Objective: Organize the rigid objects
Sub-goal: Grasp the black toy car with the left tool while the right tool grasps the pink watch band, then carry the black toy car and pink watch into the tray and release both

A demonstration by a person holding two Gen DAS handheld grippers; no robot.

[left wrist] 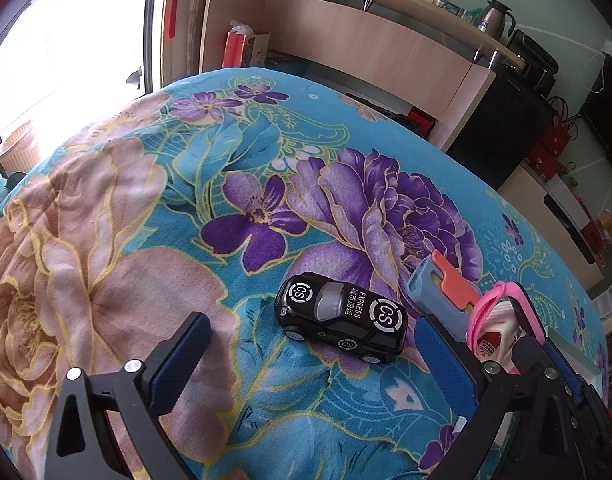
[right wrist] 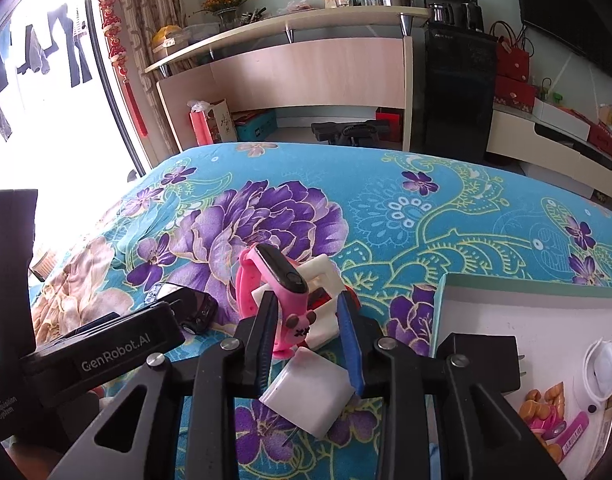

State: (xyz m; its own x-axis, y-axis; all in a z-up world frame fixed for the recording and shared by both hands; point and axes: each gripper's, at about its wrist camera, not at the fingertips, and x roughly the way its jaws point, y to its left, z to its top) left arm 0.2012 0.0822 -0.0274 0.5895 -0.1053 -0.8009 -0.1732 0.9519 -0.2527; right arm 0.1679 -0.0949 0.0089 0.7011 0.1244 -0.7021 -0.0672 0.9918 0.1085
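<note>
At lower centre of the right wrist view, the right gripper (right wrist: 306,320) is nearly closed, pads pinching the pink watch (right wrist: 280,280). The left gripper (left wrist: 310,344) gapes wide, straddling the black toy car (left wrist: 340,316), untouched, lower centre.
</note>
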